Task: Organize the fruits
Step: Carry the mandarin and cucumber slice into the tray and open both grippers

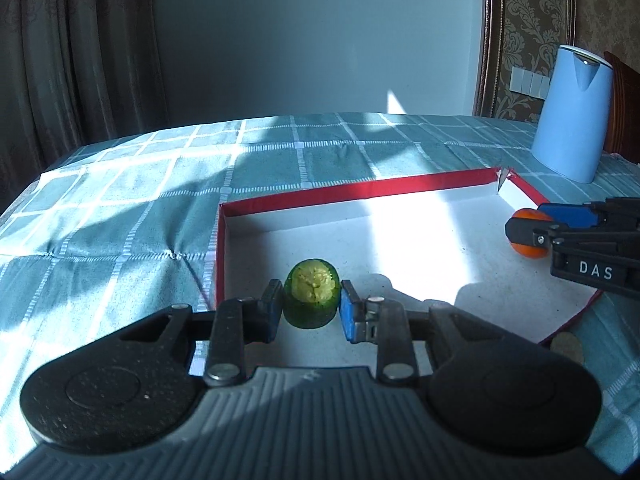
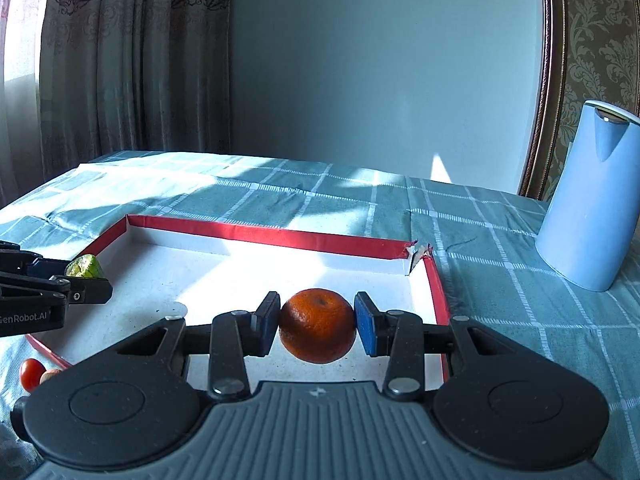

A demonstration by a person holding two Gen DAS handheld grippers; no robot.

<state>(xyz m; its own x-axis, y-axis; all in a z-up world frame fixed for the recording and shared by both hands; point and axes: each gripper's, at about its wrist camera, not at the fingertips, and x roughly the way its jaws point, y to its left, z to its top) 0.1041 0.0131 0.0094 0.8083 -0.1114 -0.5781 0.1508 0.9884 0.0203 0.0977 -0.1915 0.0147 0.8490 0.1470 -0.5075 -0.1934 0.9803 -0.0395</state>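
Both fruits hang over the white floor of the red-rimmed tray [image 2: 280, 236], which serves as the landmark. The left gripper [image 1: 311, 306] pinches a green fruit [image 1: 311, 298] between its pads near the tray's left wall; the right gripper [image 2: 317, 326] clamps an orange [image 2: 317, 325] toward the tray's torn far-right corner. Each looks ready to be set down: lower straight until the fruit touches the floor, then spread the fingers slowly so nothing rolls. Keep the two well apart. A small red fruit [image 2: 31, 372] lies on the checked cloth [image 2: 500, 280] just outside the tray's near-left edge, probably next; the blue jug [image 2: 588, 196] stands beyond the right wall.
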